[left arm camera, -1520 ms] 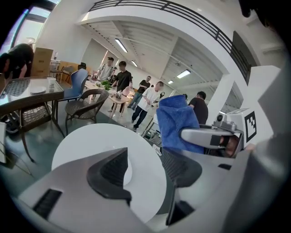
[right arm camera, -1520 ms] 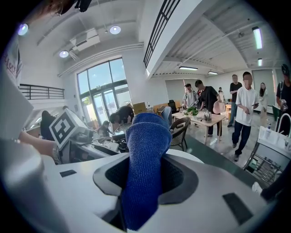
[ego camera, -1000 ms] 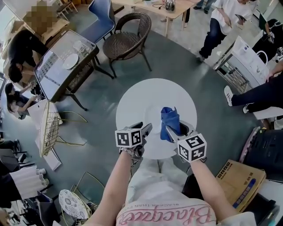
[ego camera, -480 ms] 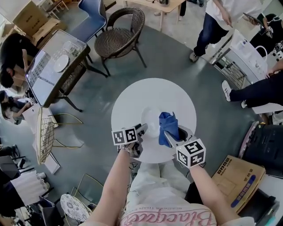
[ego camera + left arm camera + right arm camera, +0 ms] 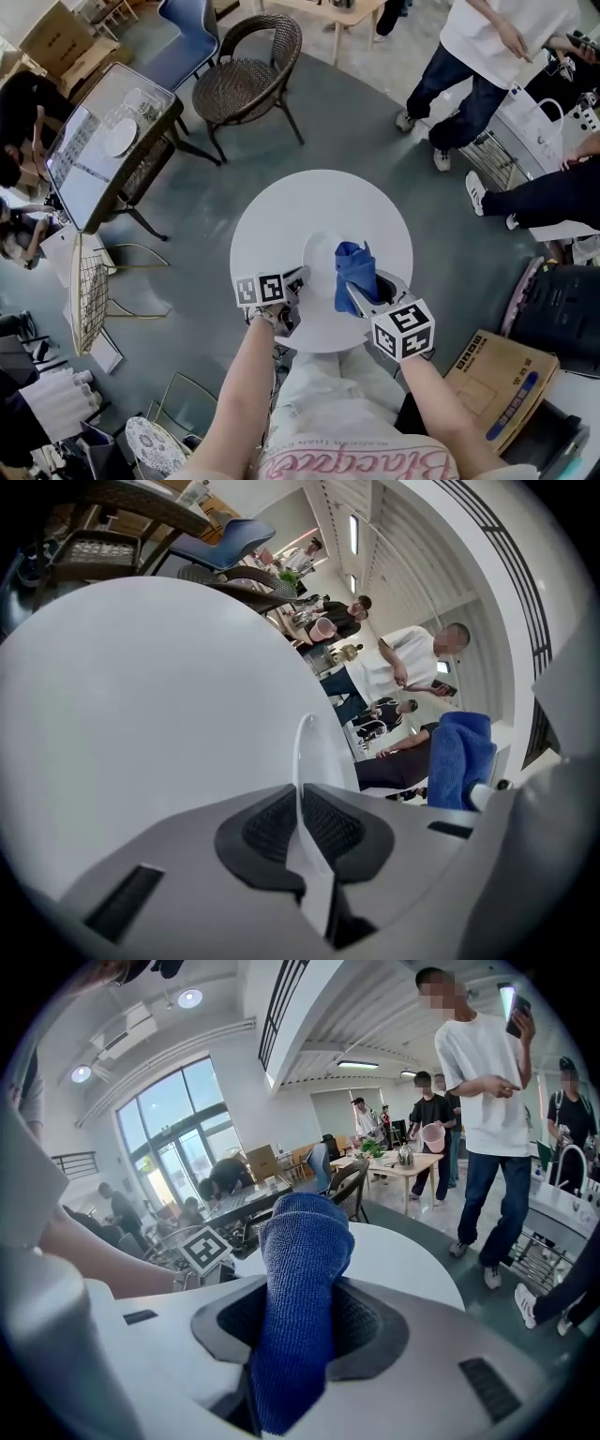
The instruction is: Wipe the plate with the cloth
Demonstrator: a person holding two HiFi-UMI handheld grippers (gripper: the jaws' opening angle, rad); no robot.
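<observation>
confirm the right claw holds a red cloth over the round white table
No: the cloth is blue, not red. The right gripper view shows it clamped in the right claw, over the round white table.

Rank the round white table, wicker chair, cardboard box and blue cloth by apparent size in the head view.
1. round white table, largest.
2. wicker chair and cardboard box: look about alike, so unranked; both sit lower, farther from the camera.
3. blue cloth, smallest.
</observation>
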